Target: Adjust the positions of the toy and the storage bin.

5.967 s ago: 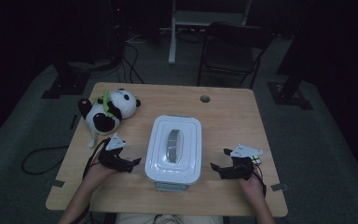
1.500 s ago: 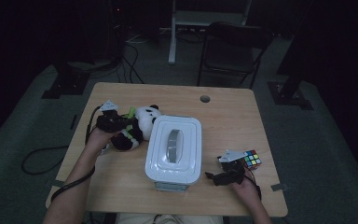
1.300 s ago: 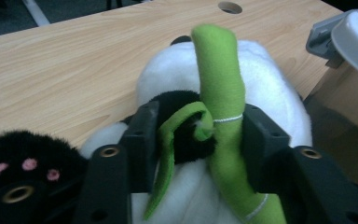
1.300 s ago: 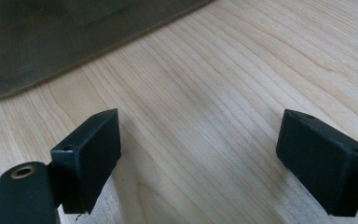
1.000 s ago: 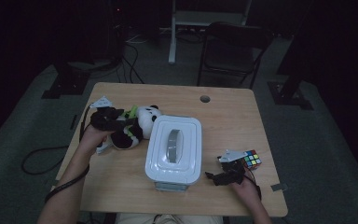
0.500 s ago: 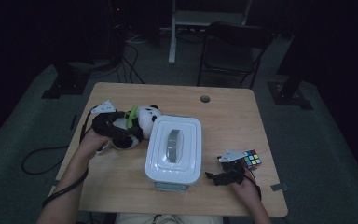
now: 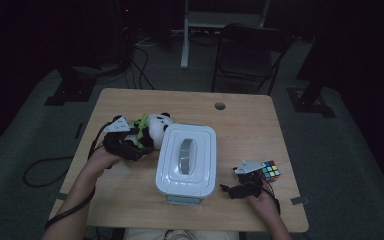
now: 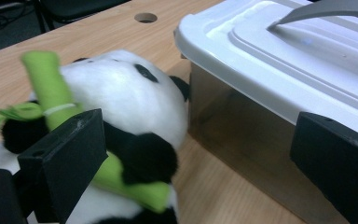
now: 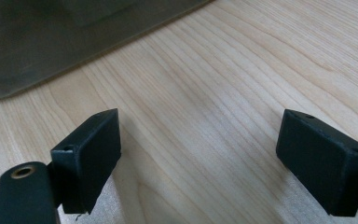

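Since six seconds ago the panda [image 7: 150, 131] has shifted against the white-lidded box [image 7: 186, 159] on the worktop [image 7: 250, 125]. Left tongs [image 8: 191, 158] have just opened wide, releasing it; close up, one black-and-white plush hugging green bamboo. Right tongs [image 9: 200, 154] gape, beside one colour cube [image 7: 270, 170].

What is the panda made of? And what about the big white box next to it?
The panda looks like soft plush fabric: its white and black parts are fuzzy, and the green stalk it hugs looks like felt. The box seems to be plastic: its white lid is smooth with a slight shine, and its side wall looks see-through and smoky. The table looks like pale wood, with grain lines.
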`<control>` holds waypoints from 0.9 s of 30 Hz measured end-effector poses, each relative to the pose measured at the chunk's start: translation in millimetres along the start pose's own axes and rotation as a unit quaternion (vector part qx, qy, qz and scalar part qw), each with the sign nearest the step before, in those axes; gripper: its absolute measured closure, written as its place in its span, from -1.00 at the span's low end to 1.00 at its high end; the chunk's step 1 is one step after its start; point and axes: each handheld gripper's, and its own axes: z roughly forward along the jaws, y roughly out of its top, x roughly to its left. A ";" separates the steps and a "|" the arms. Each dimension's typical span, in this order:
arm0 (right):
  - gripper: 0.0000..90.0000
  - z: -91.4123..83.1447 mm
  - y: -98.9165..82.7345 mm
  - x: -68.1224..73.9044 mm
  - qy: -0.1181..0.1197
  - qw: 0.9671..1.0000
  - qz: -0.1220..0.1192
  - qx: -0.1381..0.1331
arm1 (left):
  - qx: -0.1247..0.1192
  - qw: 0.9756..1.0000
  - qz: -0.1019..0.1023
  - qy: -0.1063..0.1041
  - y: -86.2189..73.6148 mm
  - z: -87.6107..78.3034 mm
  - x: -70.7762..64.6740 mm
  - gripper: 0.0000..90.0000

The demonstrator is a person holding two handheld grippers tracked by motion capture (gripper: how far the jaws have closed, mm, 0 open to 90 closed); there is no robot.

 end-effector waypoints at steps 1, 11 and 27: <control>-0.70 -0.1 -0.1 0.0 0.000 1.000 0.001 0.000 | 0.001 1.000 0.000 -0.002 -0.8 -0.5 -1.6 -0.90; -0.70 -0.1 -0.1 0.3 0.000 1.000 0.001 0.000 | 0.013 1.000 0.012 0.000 -15.8 -0.9 -22.9 -0.91; -0.70 -0.1 -0.2 0.9 -0.001 1.000 0.000 0.000 | 0.052 0.998 0.015 -0.013 -49.3 16.6 -42.6 -0.91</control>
